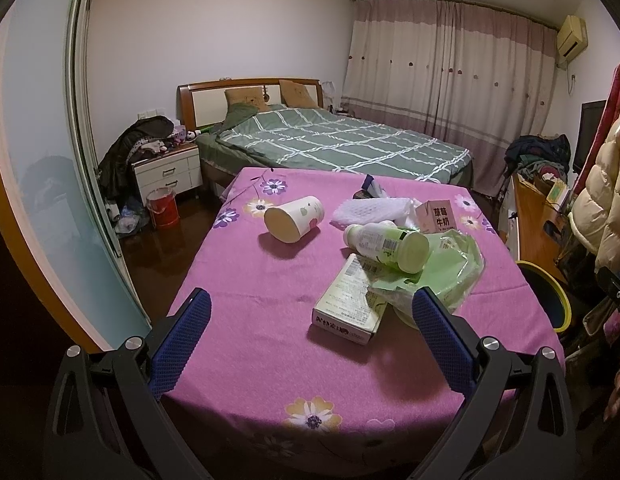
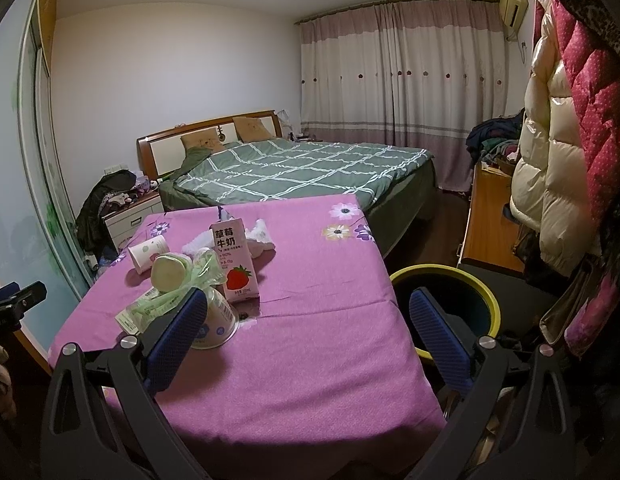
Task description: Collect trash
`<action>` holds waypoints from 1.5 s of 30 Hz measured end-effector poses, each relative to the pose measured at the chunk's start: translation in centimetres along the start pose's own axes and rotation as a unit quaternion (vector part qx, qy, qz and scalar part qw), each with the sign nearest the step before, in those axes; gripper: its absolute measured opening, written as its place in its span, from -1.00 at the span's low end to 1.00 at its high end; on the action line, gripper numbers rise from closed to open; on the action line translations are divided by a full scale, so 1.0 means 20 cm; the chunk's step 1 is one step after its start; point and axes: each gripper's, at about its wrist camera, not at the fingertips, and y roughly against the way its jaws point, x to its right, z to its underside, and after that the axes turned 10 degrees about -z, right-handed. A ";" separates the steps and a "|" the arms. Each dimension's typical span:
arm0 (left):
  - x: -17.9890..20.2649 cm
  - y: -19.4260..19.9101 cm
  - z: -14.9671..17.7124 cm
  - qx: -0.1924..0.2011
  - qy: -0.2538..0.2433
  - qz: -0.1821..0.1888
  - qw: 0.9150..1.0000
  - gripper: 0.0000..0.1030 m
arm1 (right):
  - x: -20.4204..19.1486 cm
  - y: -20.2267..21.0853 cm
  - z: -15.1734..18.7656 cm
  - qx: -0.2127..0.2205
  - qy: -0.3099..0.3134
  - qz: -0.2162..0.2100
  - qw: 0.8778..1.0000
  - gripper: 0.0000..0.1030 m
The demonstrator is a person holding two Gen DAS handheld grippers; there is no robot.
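Trash lies on a table under a pink flowered cloth (image 1: 270, 280): a paper cup on its side (image 1: 294, 218), a green-and-white bottle (image 1: 386, 244) lying on a green plastic bag (image 1: 454, 276), a flat carton box (image 1: 350, 304), white foam netting (image 1: 370, 210) and a strawberry milk carton (image 1: 436, 216) standing upright (image 2: 234, 260). A yellow-rimmed bin (image 2: 450, 300) stands at the table's right side. My left gripper (image 1: 310, 312) is open over the near table, its right finger by the box and bag. My right gripper (image 2: 306, 316) is open, empty, near a small white cup (image 2: 218, 320).
A bed with a green checked cover (image 1: 330, 140) stands behind the table. A red bucket (image 1: 162, 208) and a white nightstand (image 1: 166, 172) are at the left. A wooden desk (image 2: 490, 220) and hanging coats (image 2: 558, 140) crowd the right side.
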 end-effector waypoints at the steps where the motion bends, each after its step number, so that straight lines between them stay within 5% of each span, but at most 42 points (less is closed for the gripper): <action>1: 0.00 0.00 0.00 -0.001 0.000 0.000 1.000 0.93 | -0.01 0.00 0.00 0.000 0.000 0.000 1.000 0.88; 21: 0.00 -0.02 0.00 -0.005 -0.001 -0.002 1.000 0.93 | -0.04 -0.07 0.00 -0.013 0.005 -0.004 1.000 0.88; 36: -0.02 -0.19 -0.01 -0.025 -0.001 -0.003 1.000 0.93 | -0.28 -0.56 -0.02 -0.066 0.019 -0.076 0.995 0.86; 45: 0.00 -0.30 -0.02 -0.031 -0.010 0.000 0.999 0.93 | -0.31 -0.88 -0.02 -0.130 -0.012 -0.085 0.988 0.53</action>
